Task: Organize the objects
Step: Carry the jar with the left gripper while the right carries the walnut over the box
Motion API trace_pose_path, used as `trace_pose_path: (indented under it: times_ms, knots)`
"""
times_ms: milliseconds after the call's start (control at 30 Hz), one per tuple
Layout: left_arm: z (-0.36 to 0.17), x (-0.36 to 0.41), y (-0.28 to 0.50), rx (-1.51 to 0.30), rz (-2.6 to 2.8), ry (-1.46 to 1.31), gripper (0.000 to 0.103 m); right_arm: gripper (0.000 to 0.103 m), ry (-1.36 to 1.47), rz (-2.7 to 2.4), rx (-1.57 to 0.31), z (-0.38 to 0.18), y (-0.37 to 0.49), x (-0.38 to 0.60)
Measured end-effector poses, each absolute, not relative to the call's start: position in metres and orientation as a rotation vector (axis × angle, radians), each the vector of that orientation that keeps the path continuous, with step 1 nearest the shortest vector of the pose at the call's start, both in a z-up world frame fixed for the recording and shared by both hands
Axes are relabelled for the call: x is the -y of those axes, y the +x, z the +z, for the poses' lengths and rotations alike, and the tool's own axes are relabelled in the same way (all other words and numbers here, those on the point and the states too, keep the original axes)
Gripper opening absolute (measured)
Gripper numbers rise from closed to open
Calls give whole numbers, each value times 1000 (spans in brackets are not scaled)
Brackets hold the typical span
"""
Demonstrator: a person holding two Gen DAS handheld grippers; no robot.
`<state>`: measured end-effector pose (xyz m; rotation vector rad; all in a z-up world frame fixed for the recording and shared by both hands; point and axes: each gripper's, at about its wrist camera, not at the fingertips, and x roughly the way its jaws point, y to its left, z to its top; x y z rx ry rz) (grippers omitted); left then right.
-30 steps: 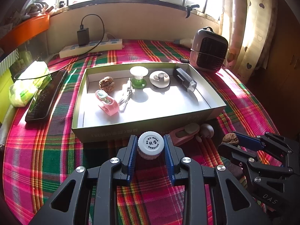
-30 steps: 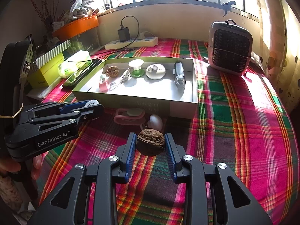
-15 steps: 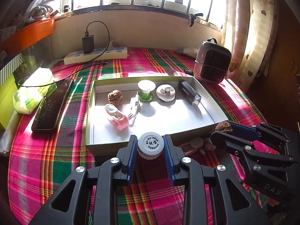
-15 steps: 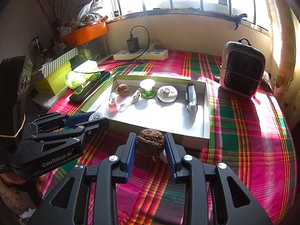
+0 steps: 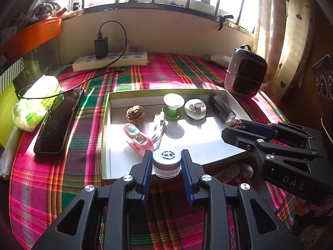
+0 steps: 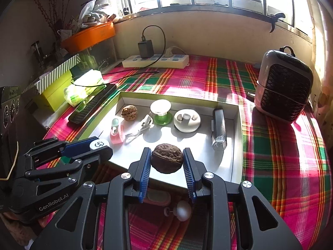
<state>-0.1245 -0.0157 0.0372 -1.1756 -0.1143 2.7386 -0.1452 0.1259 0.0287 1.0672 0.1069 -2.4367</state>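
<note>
My left gripper [image 5: 166, 162] is shut on a small white-capped jar [image 5: 166, 161] and holds it above the near edge of the shallow grey box [image 5: 106, 125]. My right gripper [image 6: 166, 161] is shut on a brown walnut [image 6: 167, 160] and holds it above the near part of the box [image 6: 235, 162]. The box holds another walnut [image 5: 135, 114], a pink clip [image 5: 137, 138], a white cable [image 5: 159, 125], a green-based white stand [image 5: 173, 106], a white round piece [image 5: 195, 108] and a black lighter-like block [image 5: 222, 108].
A pink clip [image 6: 156, 198] and a white knob [image 6: 183, 210] lie on the plaid cloth in front of the box. A phone [image 5: 59, 123], tissue pack [image 5: 35, 104], power strip [image 5: 110, 60] and small heater [image 5: 245, 75] stand around the box.
Both grippers have risen and moved forward with their objects, from the cloth in front of the box to above its near edge.
</note>
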Motion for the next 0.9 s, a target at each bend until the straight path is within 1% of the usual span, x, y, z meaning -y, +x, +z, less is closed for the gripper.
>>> trace_pose_path:
  times_ms: [900]
  knots:
    - [19, 30, -151, 113, 2757, -1252, 26, 32, 1152, -2352, -159, 11, -196, -93]
